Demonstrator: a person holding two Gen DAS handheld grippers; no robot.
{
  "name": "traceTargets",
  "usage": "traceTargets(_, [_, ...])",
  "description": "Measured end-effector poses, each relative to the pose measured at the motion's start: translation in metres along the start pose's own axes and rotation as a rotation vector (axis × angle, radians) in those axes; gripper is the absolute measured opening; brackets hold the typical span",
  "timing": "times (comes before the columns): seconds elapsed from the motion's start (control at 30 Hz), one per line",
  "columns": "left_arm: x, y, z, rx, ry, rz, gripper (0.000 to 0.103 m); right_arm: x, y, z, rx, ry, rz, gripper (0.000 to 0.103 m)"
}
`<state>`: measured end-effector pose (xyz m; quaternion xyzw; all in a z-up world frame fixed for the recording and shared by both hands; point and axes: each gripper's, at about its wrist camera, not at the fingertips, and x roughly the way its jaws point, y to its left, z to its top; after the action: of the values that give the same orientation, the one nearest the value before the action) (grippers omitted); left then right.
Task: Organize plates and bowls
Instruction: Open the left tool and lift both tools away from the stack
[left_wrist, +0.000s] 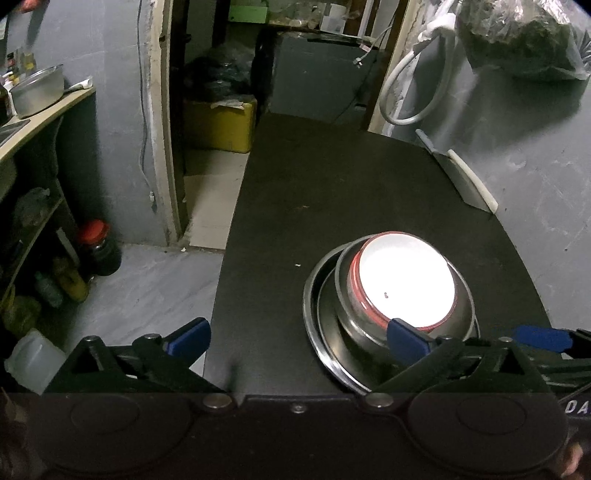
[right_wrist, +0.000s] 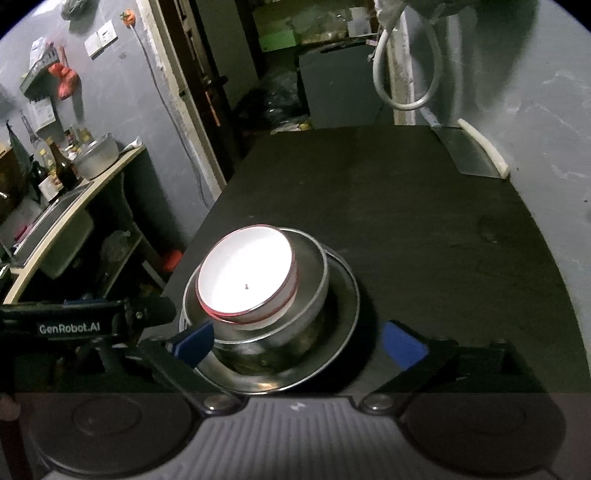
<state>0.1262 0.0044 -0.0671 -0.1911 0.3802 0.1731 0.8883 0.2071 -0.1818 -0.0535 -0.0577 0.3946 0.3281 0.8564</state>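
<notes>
A white bowl with a red rim (left_wrist: 406, 280) sits inside a steel bowl (left_wrist: 463, 314), which rests on a steel plate (left_wrist: 317, 306) on the black table (left_wrist: 332, 192). My left gripper (left_wrist: 297, 338) is open just in front and to the left of the stack; its right fingertip (left_wrist: 406, 339) overlaps the white bowl's near rim. In the right wrist view the white bowl (right_wrist: 245, 273), steel bowl (right_wrist: 310, 288) and plate (right_wrist: 347, 295) lie between the spread fingers of my right gripper (right_wrist: 298, 343), which is open and holds nothing.
A cleaver (left_wrist: 461, 177) leans on the wall at the table's far right edge. A white hose (left_wrist: 413, 85) hangs above it. To the left are a counter with a metal pot (left_wrist: 37, 90), bottles on the floor (left_wrist: 99, 251) and a yellow box (left_wrist: 221, 125).
</notes>
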Motion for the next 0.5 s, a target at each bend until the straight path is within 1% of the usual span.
traceTargets(0.33, [-0.012, 0.009, -0.013, -0.017, -0.021, 0.006, 0.102, -0.018, -0.001, -0.008, 0.015, -0.048, -0.053, 0.103])
traceTargets(0.5, [-0.02, 0.014, -0.017, -0.003, -0.035, -0.01, 0.102, -0.028, 0.001, -0.01, 0.038, -0.071, -0.088, 0.103])
